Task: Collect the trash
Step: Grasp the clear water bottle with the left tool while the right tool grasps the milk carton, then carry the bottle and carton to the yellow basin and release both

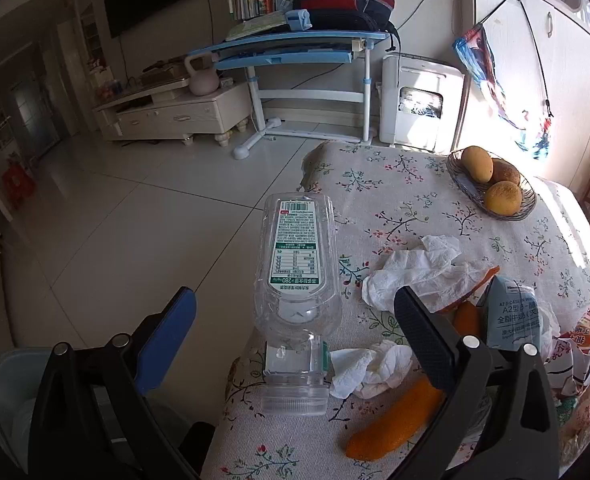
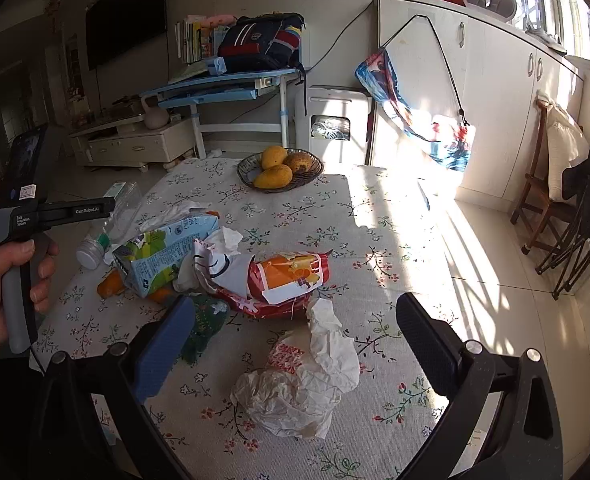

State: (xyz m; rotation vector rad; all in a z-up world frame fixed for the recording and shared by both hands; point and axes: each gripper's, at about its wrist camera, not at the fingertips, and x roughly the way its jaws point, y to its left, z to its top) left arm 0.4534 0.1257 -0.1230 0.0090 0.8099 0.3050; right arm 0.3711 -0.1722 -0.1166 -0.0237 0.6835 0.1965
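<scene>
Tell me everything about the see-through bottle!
The clear plastic bottle looks empty. It lies on its side at the table's left edge, cap end toward the camera, its bottom sticking out past the edge. A white-and-green label with a barcode faces up. A crumpled tissue lies against its neck. It sits between the open left tongs, which are not touching it.

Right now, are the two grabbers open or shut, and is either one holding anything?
Left gripper: open, holding nothing; the clear bottle lies between its fingers.
Right gripper: open, empty, above the crumpled paper.
</scene>
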